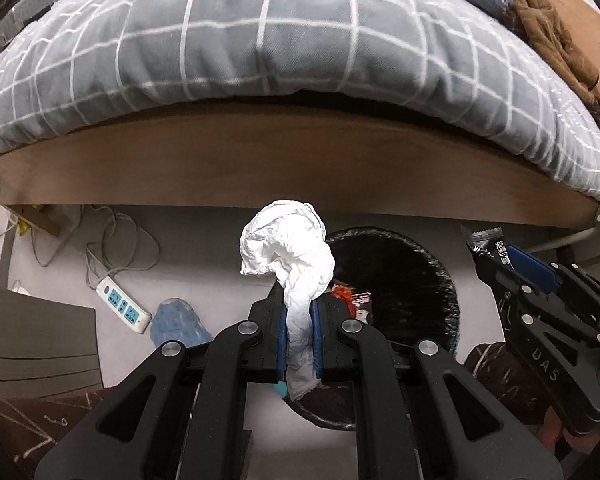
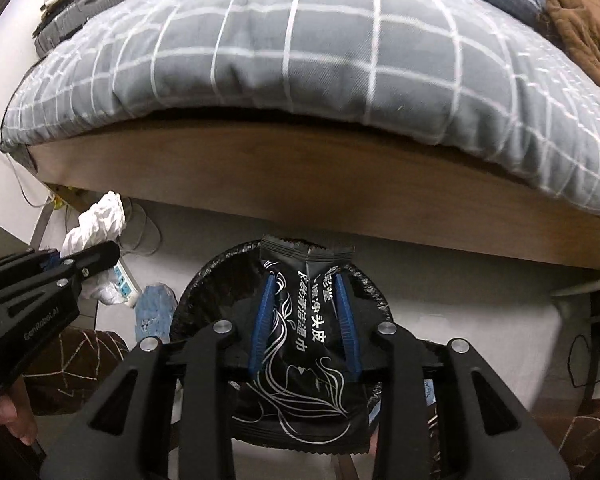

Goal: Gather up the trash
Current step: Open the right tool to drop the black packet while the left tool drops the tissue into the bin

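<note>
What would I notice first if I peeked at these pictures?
Probably the crumpled white tissue pinched in the left gripper, puffing up over the rim of the black trash bin. Next, the black wipe packet between the right gripper's blue pads, above that bin. Behind both lies a checked grey quilt on the bed.

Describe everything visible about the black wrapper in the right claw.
The black wrapper is a flat, glossy foil-like sachet with serrated end seams, white Chinese lettering and a white line drawing of a face with flowing hair and leaves. It looks slightly puffed and creased. It stands lengthwise between the blue pads of the right claw, directly above the black-lined trash bin. Whether the pads press on it is unclear.
</note>
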Action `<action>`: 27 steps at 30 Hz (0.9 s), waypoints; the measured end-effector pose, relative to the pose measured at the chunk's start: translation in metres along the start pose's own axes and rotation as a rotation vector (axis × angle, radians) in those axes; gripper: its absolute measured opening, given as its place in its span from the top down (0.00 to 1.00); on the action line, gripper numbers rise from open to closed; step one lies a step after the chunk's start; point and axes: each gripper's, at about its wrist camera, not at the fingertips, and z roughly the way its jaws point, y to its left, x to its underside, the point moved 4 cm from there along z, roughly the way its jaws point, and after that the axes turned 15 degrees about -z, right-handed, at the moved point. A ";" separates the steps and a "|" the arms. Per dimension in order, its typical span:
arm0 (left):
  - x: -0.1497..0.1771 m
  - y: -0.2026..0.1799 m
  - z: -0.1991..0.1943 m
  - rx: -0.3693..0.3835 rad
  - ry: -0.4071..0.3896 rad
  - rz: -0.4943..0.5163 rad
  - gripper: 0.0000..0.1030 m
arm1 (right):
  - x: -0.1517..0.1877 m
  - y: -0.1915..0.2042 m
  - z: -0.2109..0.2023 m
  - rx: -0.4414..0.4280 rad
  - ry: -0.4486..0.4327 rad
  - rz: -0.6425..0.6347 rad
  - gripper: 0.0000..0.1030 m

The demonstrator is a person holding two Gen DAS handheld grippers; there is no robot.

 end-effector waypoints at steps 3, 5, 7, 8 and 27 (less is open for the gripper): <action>0.002 0.008 0.010 -0.014 0.020 -0.005 0.91 | 0.000 0.007 0.011 -0.009 0.019 -0.015 0.66; 0.002 0.013 0.011 -0.015 0.021 -0.015 0.91 | -0.001 0.011 0.015 -0.011 0.025 -0.023 0.64; 0.001 0.016 0.010 -0.020 0.017 -0.015 0.91 | -0.003 0.013 0.020 -0.012 0.033 -0.029 0.58; 0.001 0.018 0.009 -0.022 0.017 -0.016 0.91 | -0.003 0.014 0.021 -0.013 0.035 -0.029 0.57; 0.011 -0.026 0.014 0.038 0.042 0.056 0.91 | 0.013 -0.029 -0.004 0.086 -0.002 0.028 0.10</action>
